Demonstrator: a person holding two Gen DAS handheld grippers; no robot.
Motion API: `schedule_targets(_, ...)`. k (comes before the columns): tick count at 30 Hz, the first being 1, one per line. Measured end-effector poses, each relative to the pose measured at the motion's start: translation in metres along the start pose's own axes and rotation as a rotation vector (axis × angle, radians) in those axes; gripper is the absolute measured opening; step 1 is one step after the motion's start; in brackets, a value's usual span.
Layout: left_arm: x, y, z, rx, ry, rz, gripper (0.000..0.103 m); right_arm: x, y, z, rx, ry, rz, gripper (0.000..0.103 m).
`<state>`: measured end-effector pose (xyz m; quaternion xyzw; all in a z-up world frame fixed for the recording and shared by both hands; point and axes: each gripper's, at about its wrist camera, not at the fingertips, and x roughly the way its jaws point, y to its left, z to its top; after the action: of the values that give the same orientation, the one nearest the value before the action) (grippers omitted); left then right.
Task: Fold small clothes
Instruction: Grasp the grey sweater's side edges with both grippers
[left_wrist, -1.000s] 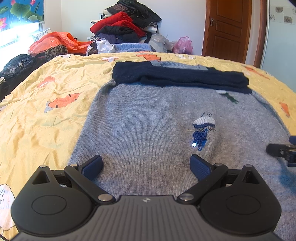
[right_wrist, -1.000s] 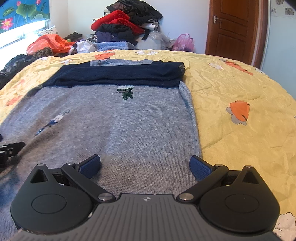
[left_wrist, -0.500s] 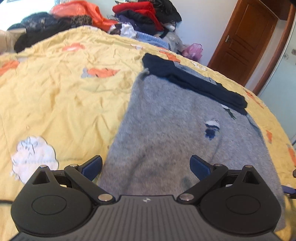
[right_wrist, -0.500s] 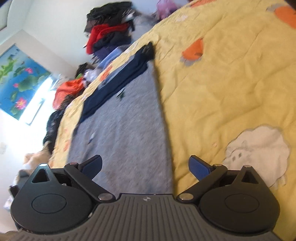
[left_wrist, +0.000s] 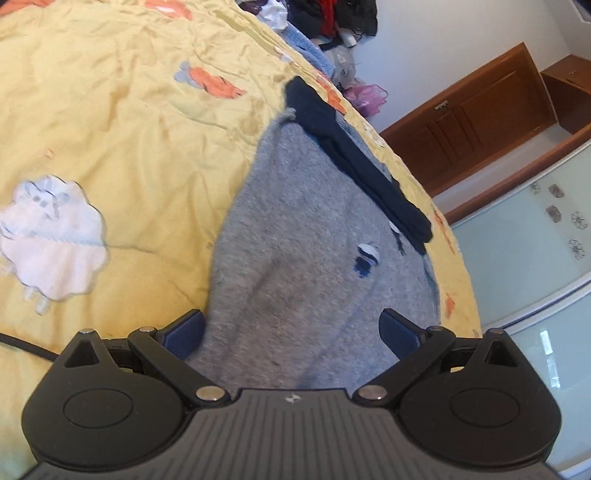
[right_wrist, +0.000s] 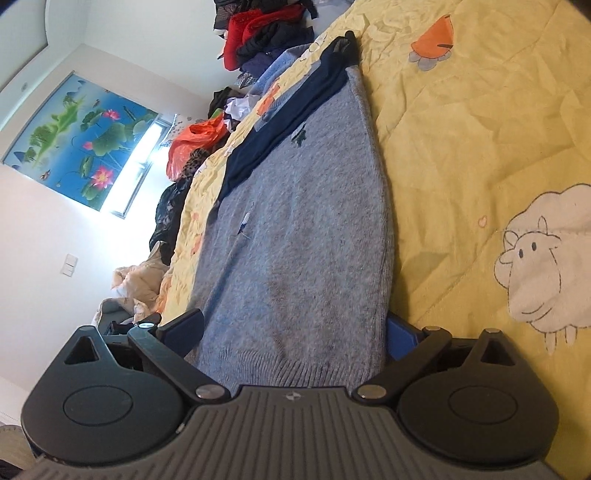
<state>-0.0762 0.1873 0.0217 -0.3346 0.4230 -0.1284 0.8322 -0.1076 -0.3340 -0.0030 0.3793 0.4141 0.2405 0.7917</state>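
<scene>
We see bright daylight flooding from the blown-out window (right_wrist: 147, 147); both views are tilted, fisheye-bent at the edges, with motion blur softening the sweater (left_wrist: 314, 258).

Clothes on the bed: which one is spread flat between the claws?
The grey sweater, lying flat with dark sleeves folded across its far end; the other clothes are heaped beyond it.

Between the black left tool (left_wrist: 291, 332) with dark blue pads (left_wrist: 184, 330) lies a heather-grey knit sweater (left_wrist: 314, 266) bearing a small blue-and-white motif (left_wrist: 365, 258), navy sleeves (left_wrist: 354, 155) across its far end. The bedspread (left_wrist: 110, 129) beside it is yellow with orange carrots (right_wrist: 434, 42) and white sheep (right_wrist: 546, 266). Beyond the right tool (right_wrist: 293, 332), red clothes (right_wrist: 251, 29) and a blue lotus picture (right_wrist: 85, 140).
</scene>
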Motion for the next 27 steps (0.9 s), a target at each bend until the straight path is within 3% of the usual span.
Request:
schedule_targets(7, -0.005, -0.007, -0.015, 0.075, 0.1, 0.012, 0.1, 0.005, 0.004, -0.003, -0.013, 0.019, 0.005, 0.1)
schedule_targets(8, -0.007, -0.008, -0.018, 0.082, 0.108, 0.012, 0.096, 0.005, 0.005, -0.003, -0.013, 0.026, 0.005, 0.098)
schedule_targets(10, -0.01, -0.007, -0.021, 0.084, 0.118, 0.022, 0.072, 0.009, 0.006, -0.006, -0.013, 0.044, 0.004, 0.092)
schedule_targets(11, -0.011, -0.006, -0.021, 0.079, 0.124, 0.035, 0.051, 0.009, 0.006, -0.007, -0.019, 0.046, 0.002, 0.089)
schedule_targets(12, -0.01, -0.003, -0.021, 0.075, 0.128, 0.051, 0.044, 0.009, 0.006, -0.007, -0.021, 0.047, 0.004, 0.088)
schedule_targets(16, -0.014, 0.006, -0.018, 0.049, 0.132, 0.047, 0.041, 0.011, 0.008, -0.006, -0.018, 0.05, 0.006, 0.087)
schedule_targets(22, -0.01, 0.0, -0.013, 0.102, 0.13, 0.077, 0.041, 0.011, 0.007, -0.007, -0.017, 0.047, 0.005, 0.086)
schedule_targets(27, -0.004, -0.002, -0.012, 0.105, 0.154, 0.036, 0.04, 0.015, 0.01, -0.008, -0.021, 0.043, 0.011, 0.086)
